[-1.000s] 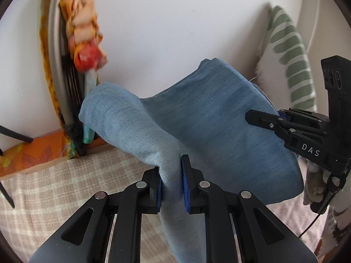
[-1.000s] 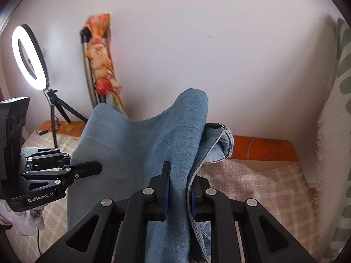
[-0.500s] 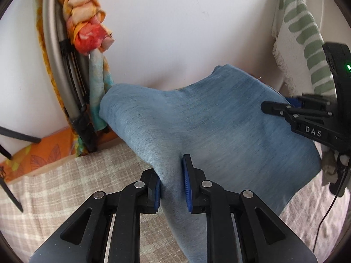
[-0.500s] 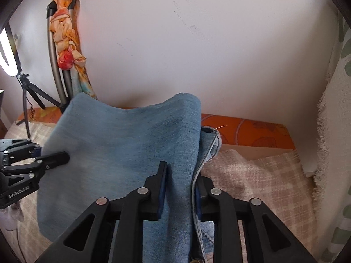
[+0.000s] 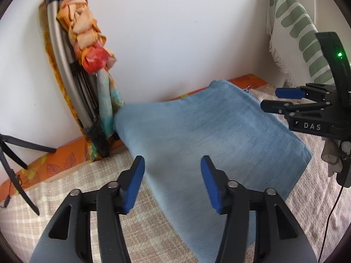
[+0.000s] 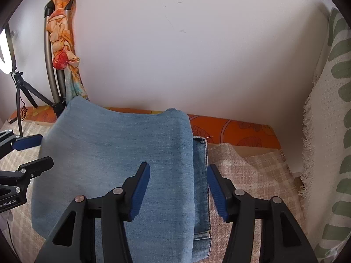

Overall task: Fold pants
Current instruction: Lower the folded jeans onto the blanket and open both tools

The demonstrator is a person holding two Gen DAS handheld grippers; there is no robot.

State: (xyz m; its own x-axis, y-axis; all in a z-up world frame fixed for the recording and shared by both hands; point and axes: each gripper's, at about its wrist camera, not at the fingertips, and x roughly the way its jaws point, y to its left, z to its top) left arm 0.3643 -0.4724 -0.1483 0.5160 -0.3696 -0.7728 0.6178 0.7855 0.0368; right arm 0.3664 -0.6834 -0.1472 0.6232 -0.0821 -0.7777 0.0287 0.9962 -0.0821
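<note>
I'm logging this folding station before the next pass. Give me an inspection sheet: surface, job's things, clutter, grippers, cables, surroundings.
Surface: checked beige cover over an orange leaf-print layer.
Job's things: blue denim pants lie folded on the cover; a hemmed lower layer shows along their right edge.
Clutter: nothing seen on the cover beside the pants.
Grippers: left gripper and right gripper both open, jaws having just been opening; the denim lies between the jaws, unpressed.
Cables: thin black cable hangs at the right edge.
Surroundings: white wall, ring light on a tripod, folded frame tied with orange cloth, leaf-print throw.
</note>
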